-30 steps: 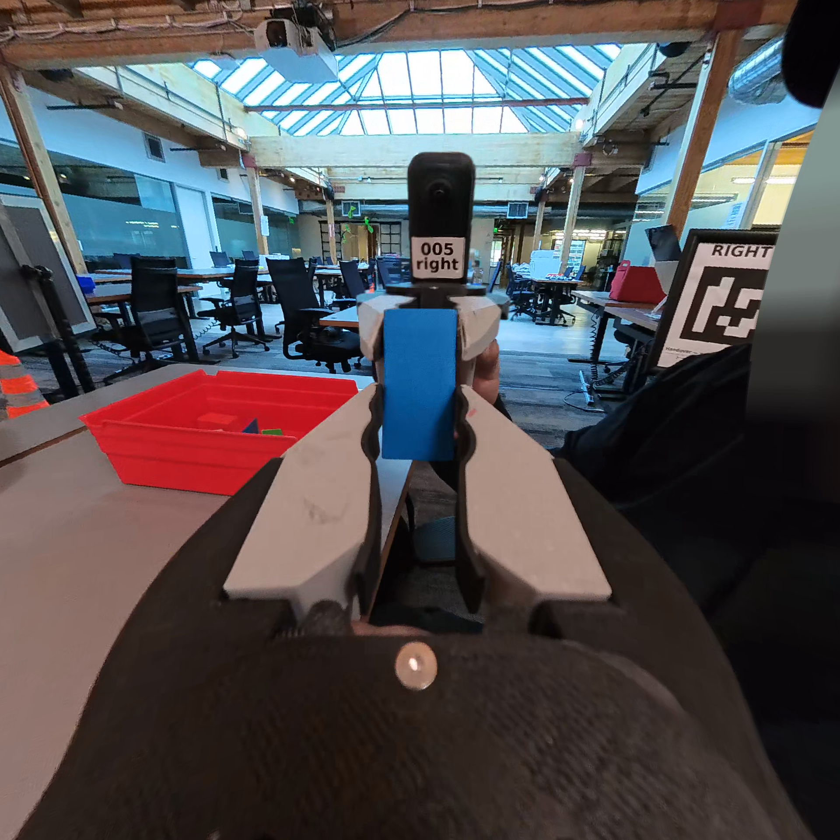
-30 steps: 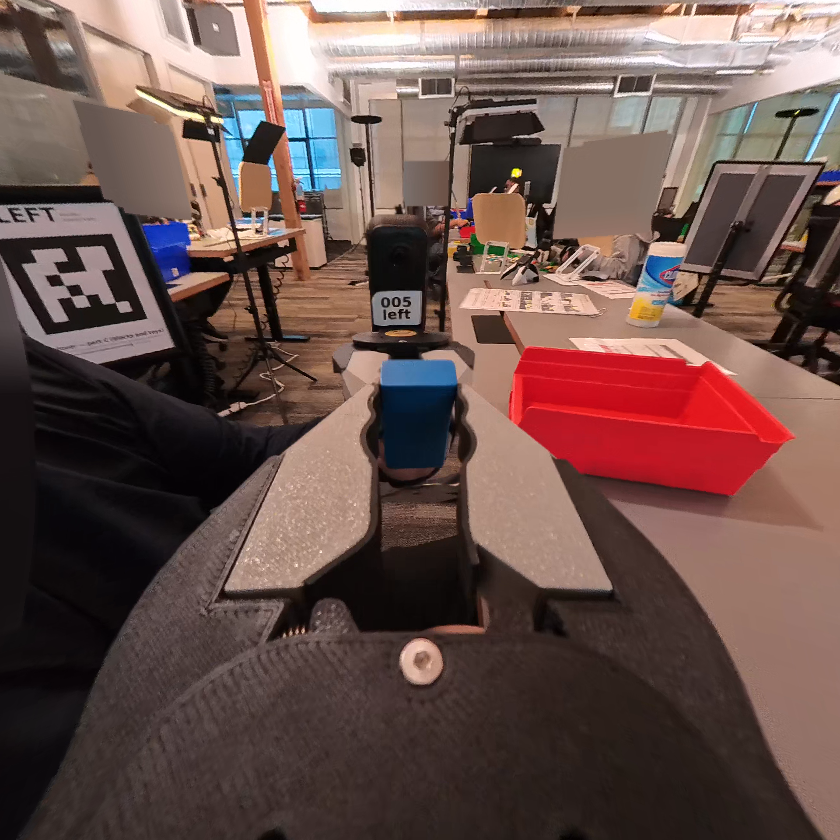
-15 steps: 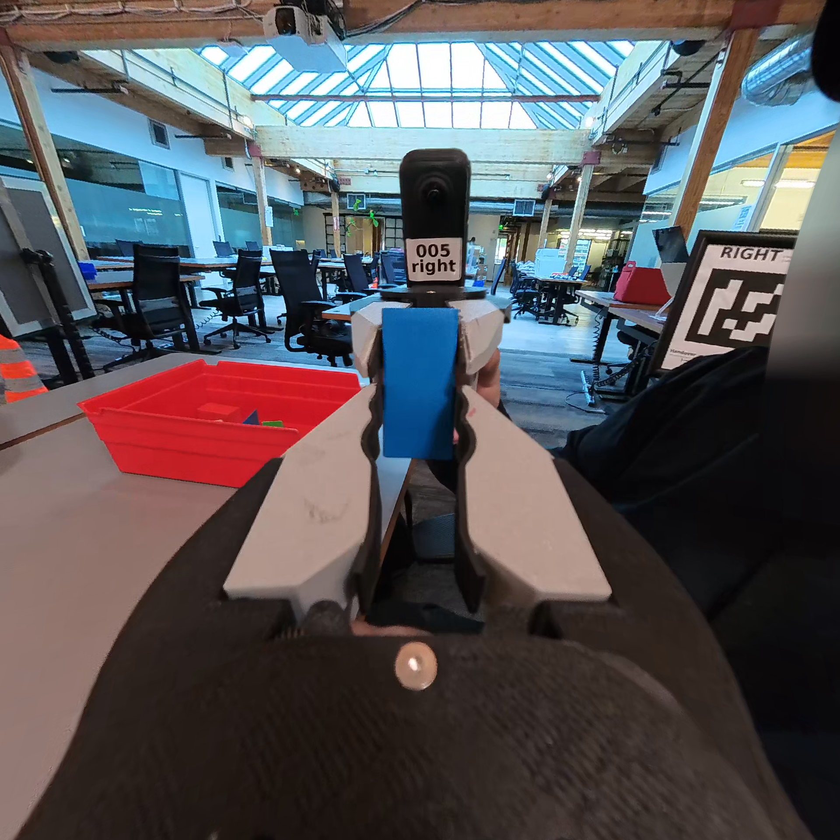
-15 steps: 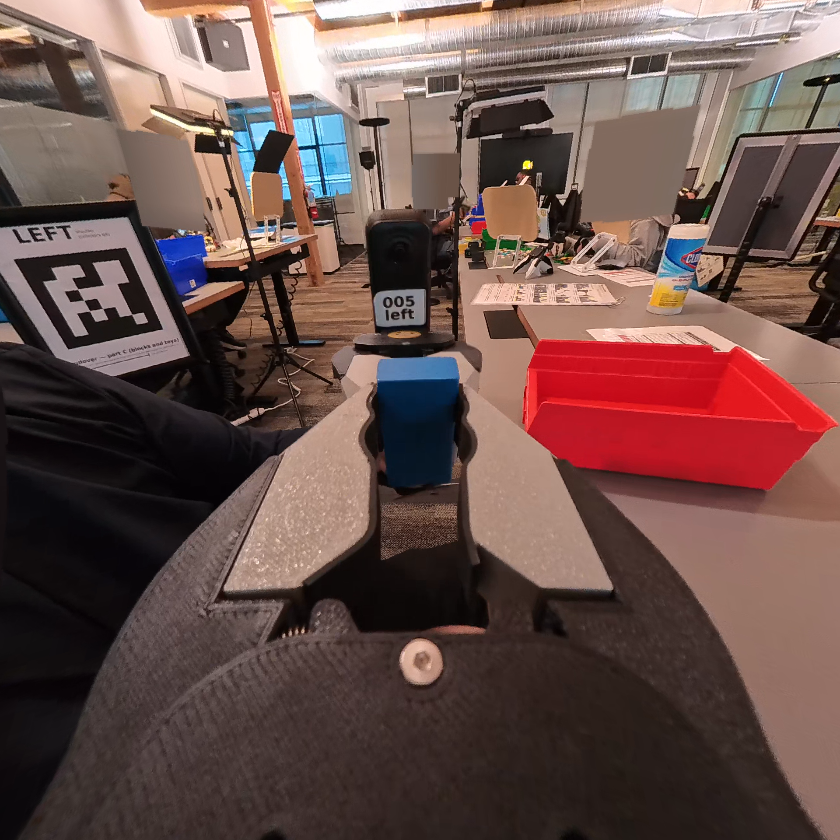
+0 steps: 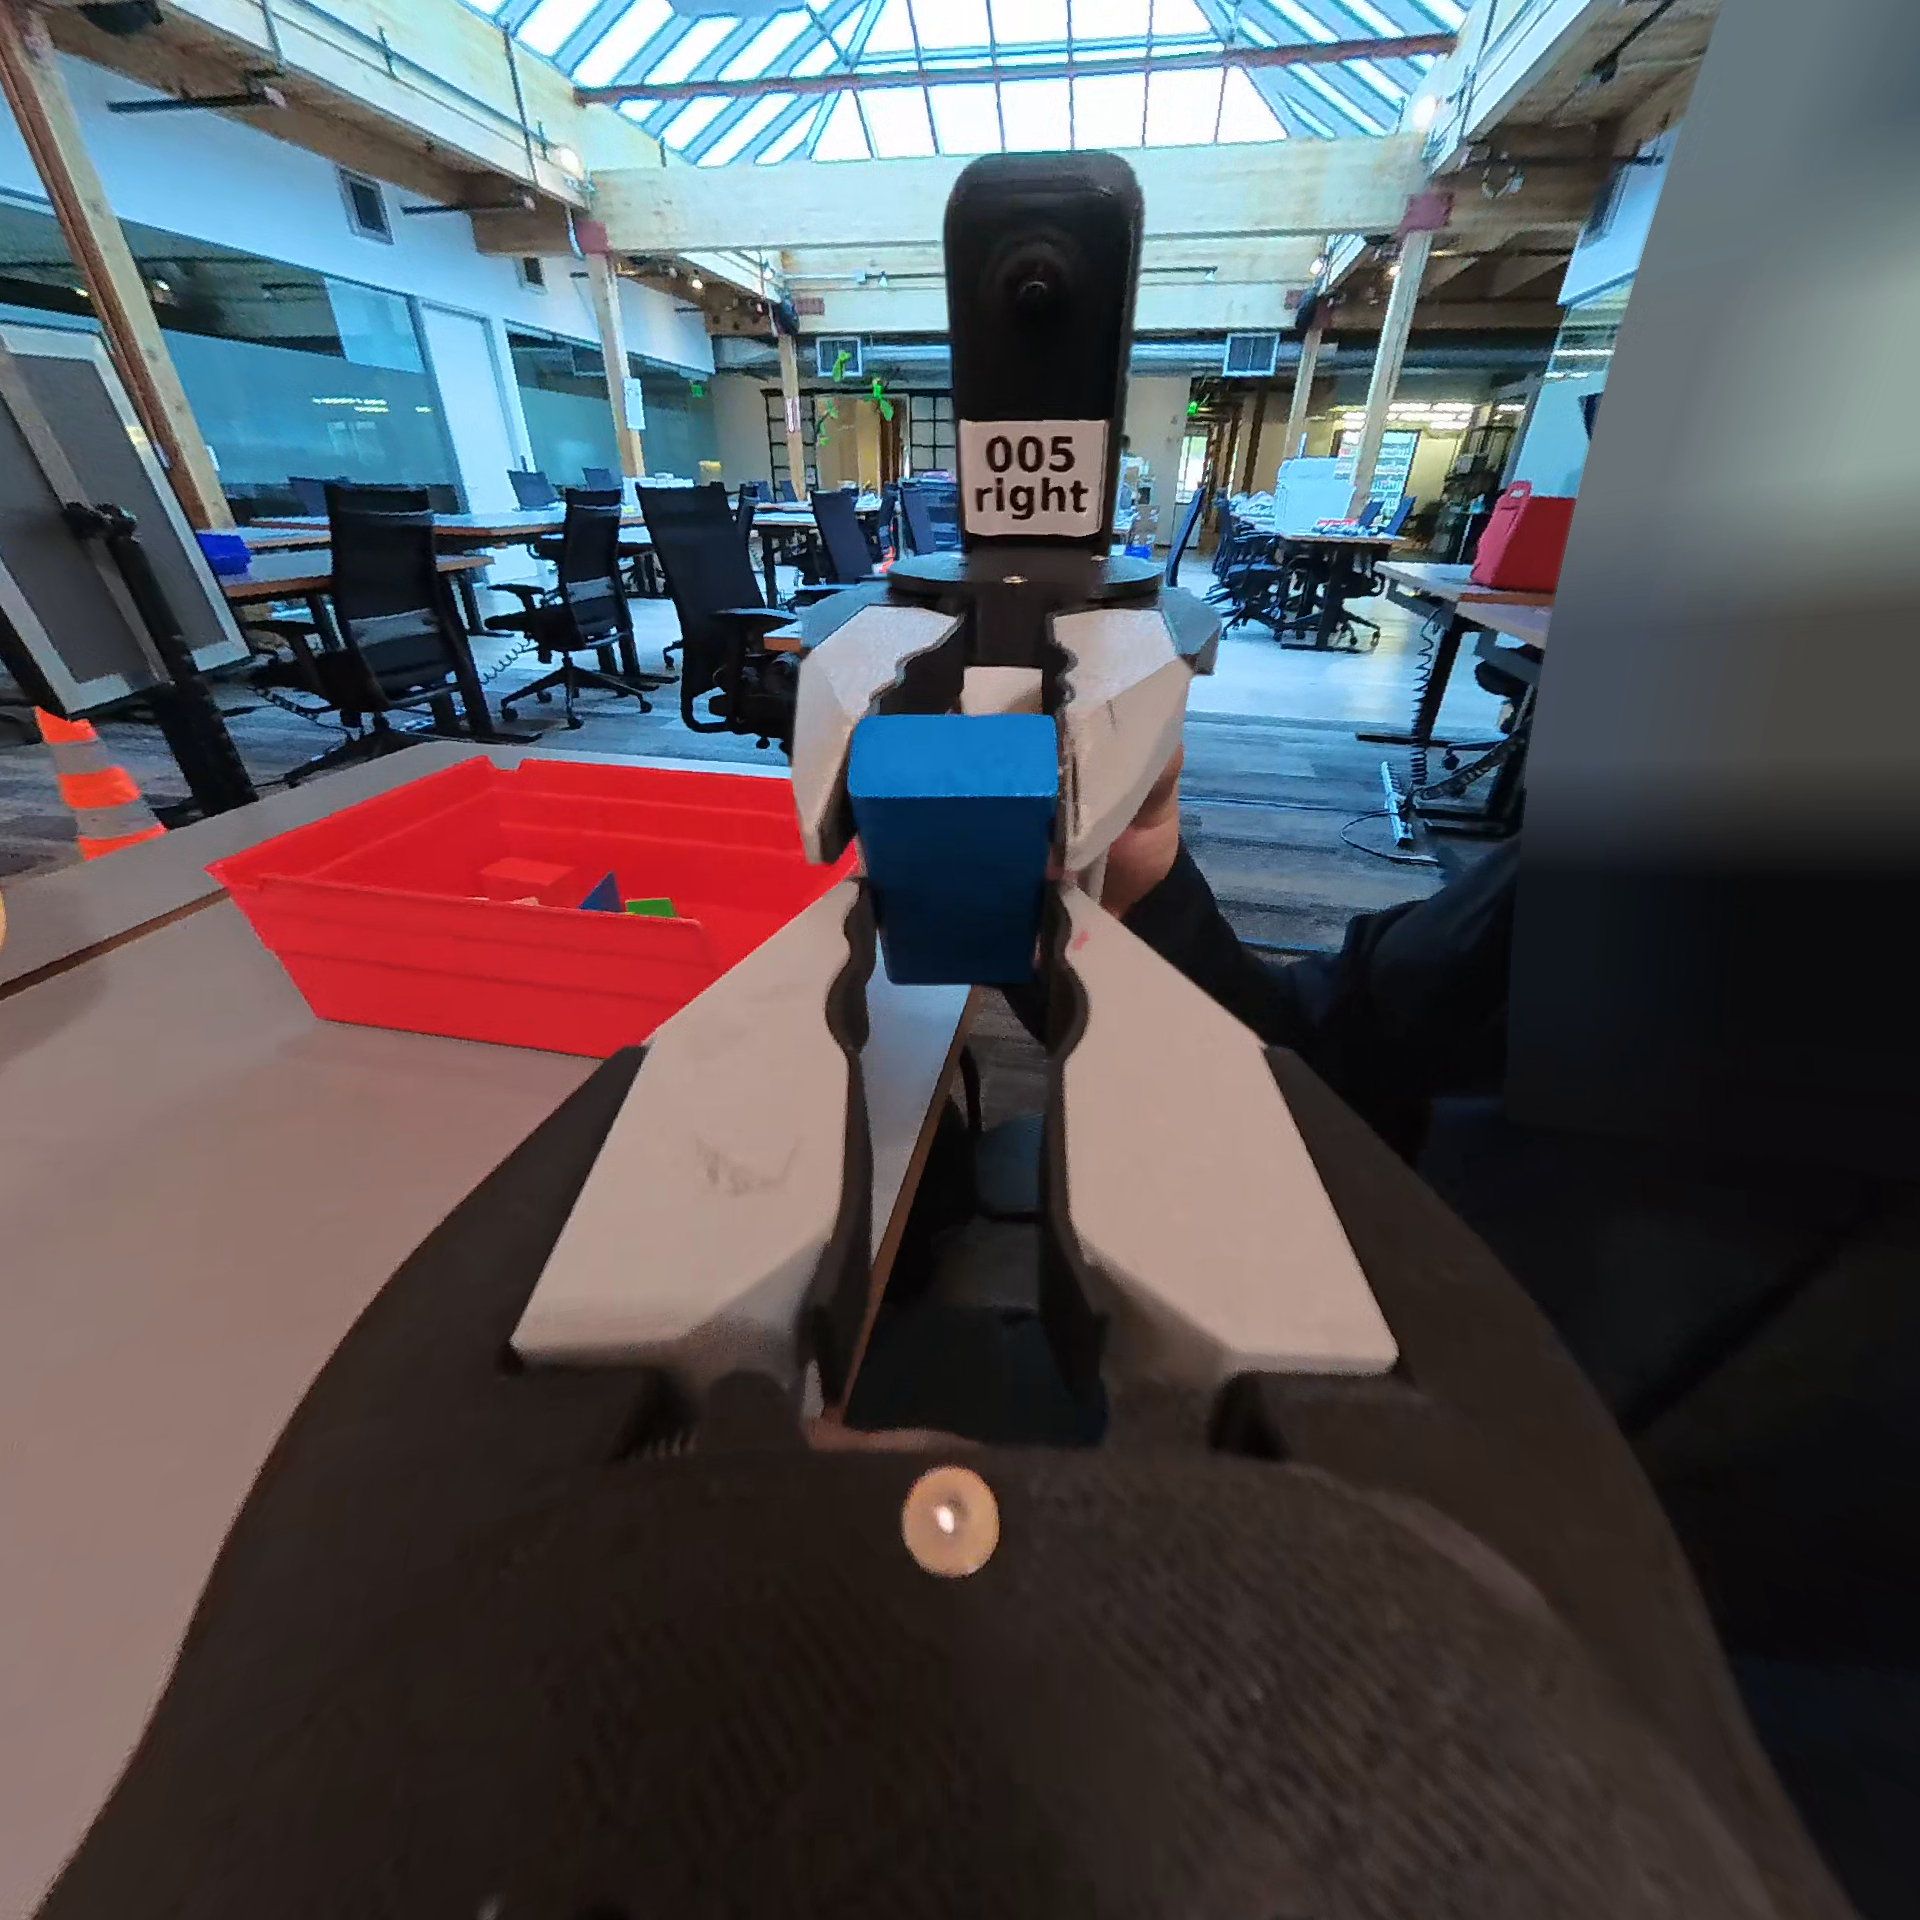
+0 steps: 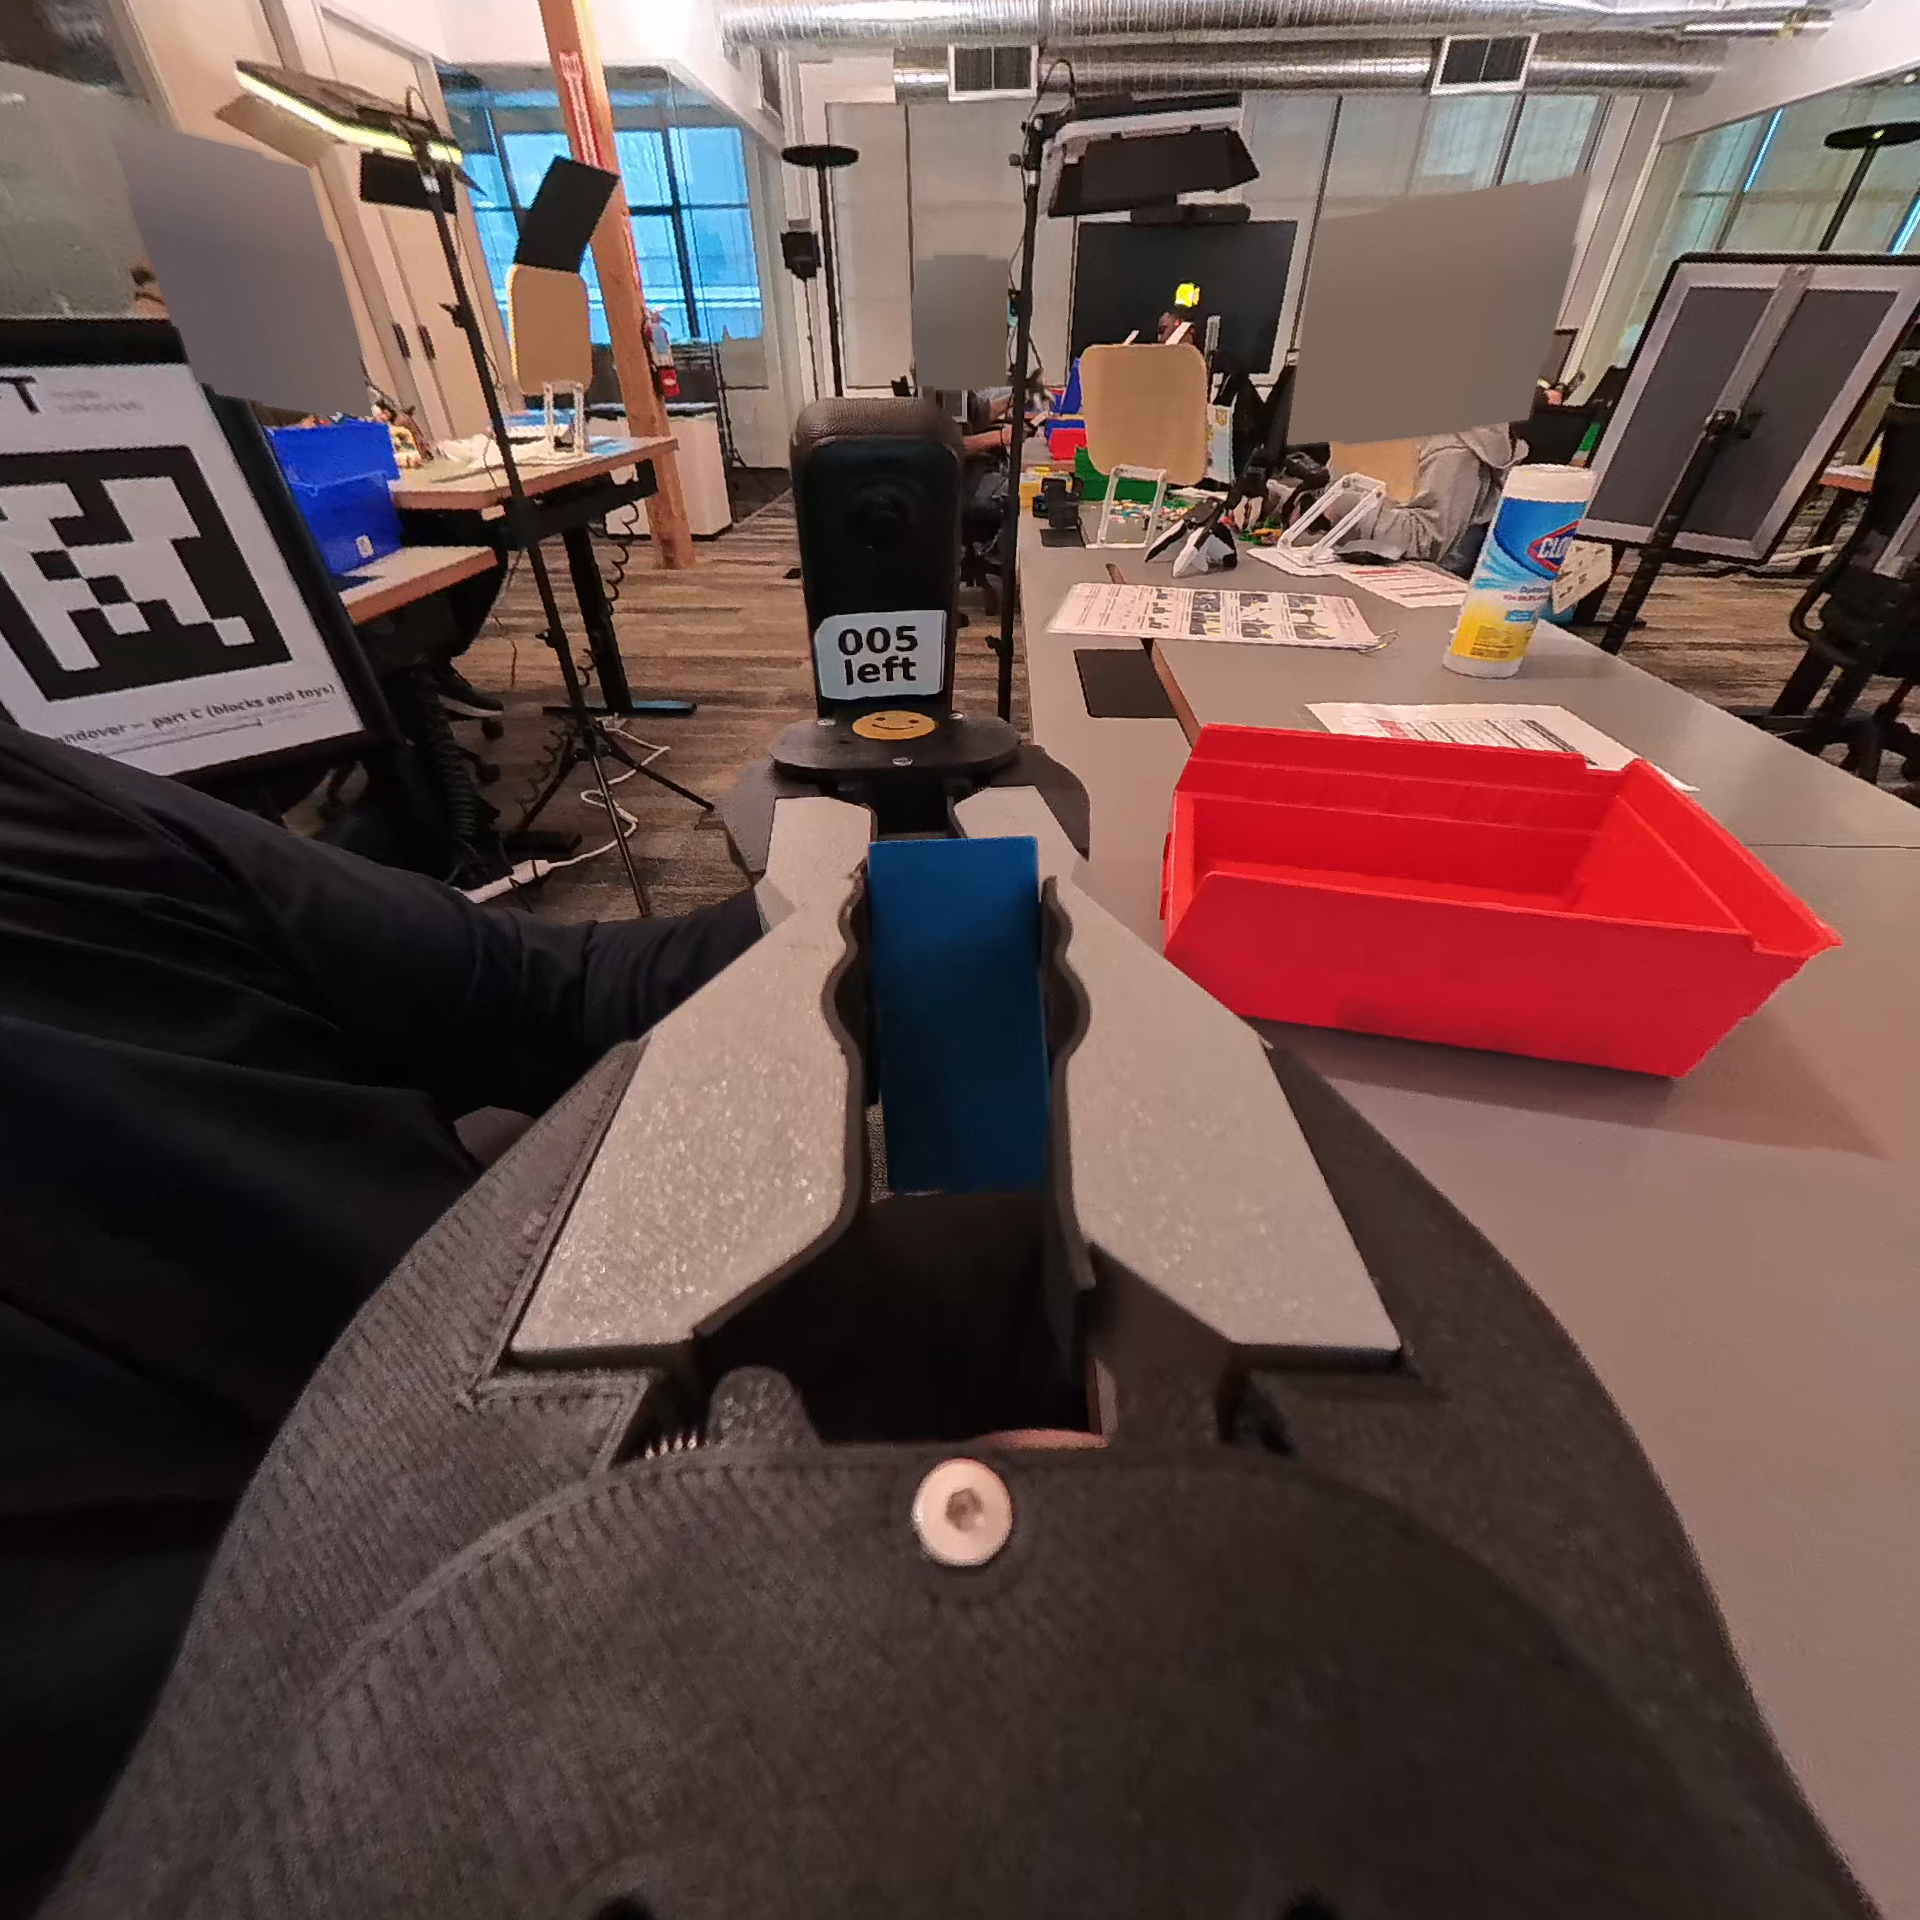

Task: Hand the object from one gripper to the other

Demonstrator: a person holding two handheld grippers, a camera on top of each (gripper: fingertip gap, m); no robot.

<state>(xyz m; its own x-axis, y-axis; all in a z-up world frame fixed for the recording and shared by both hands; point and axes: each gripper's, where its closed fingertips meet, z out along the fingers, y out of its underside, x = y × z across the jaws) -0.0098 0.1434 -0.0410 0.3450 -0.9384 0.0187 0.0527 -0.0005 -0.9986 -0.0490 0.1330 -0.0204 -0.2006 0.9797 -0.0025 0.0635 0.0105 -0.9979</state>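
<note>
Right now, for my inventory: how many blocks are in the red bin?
3: a red block, a blue triangle right of it, a green piece farther right; the bin wall may hide more.

An open-plan office used as a lab. Beyond the jaws in the left wrist view stand rows of desks point(image 5: 353, 566) and black office chairs point(image 5: 384, 613) under a skylight point(image 5: 935, 73) and timber beams. Ahead in the right wrist view are studio lights on stands point(image 6: 1143, 166), a wall screen point(image 6: 1184, 291), printed sheets point(image 6: 1210, 613) and a wipes tub point(image 6: 1517, 566) on a long grey table point(image 6: 1558, 1247).
</note>
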